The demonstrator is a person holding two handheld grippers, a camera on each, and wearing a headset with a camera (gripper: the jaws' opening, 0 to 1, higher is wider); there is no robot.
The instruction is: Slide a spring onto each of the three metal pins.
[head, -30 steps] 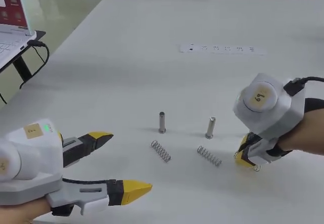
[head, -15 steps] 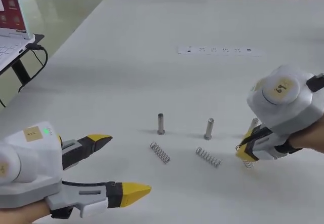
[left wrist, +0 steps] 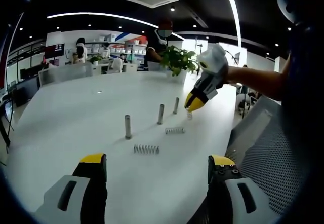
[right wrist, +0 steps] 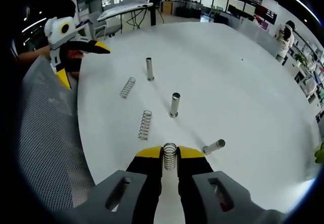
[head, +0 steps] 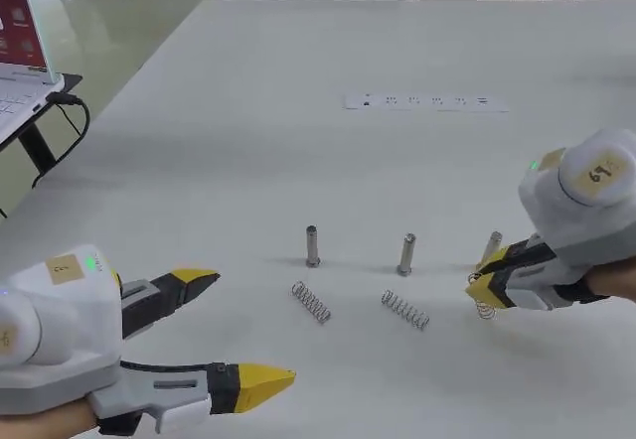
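Three metal pins stand in a row on the white table: left pin, middle pin, right pin. Two springs lie loose in front of them. My right gripper is shut on a third spring, held just in front of the right pin and apart from it. My left gripper stands open near the front left, nothing between its fingers. In the left gripper view the pins and the right gripper lie ahead.
A white power strip lies farther back on the table. A laptop on a stand with a cable is off the table's left edge. People and a plant are beyond the far end.
My right gripper has lifted and shifted right with the spring in it, uncovering the right pin. The left gripper has hardly moved.
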